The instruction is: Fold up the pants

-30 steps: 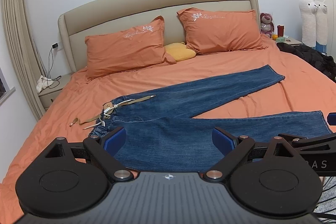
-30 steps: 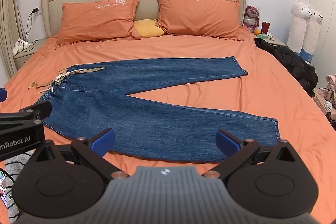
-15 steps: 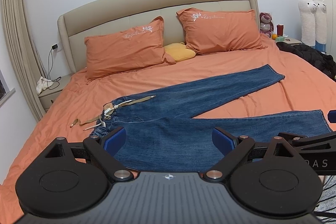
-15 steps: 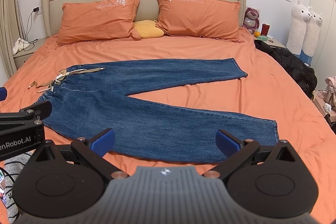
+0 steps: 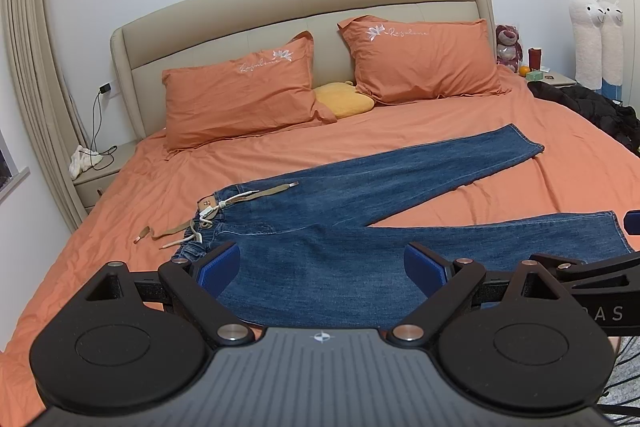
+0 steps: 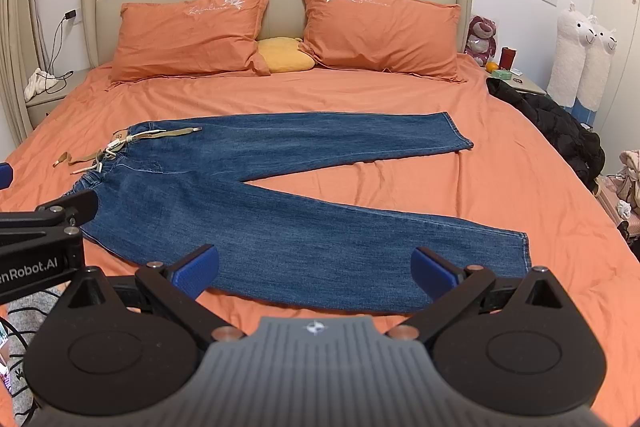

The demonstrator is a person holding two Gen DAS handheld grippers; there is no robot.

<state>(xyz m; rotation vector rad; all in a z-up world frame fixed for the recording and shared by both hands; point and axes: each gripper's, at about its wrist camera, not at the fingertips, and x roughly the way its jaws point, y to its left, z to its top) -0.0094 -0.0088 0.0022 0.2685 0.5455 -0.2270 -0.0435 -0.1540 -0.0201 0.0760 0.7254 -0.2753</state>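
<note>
I've got my left hand-held gripper (image 5: 322,267) held low at the foot of the bed (image 5: 400,135), pointing toward the headboard, fingers spread wide with nothing between them. It sits over the waist end of the jeans without touching them. My right hand-held gripper (image 6: 314,269) is in the same pose just beside it, also wide and empty, hanging over the near leg of the jeans close to the bed's near edge. Each one shows up at the side of the other's camera, so they're pretty close together.

One pair of blue jeans (image 6: 256,203) lies flat on the orange sheet, waistband to the left, both legs fanned out to the right in a V. A tan drawstring (image 6: 160,135) trails off the waistband onto the sheet.

Counting the rest: two orange pillows (image 6: 188,35) against the headboard, one small yellow cushion (image 6: 284,55) between them, one black jacket (image 6: 560,123) bunched on the bed's right edge, two white alpaca plushies (image 6: 580,55) by the wall, one pink bear (image 6: 482,35).
</note>
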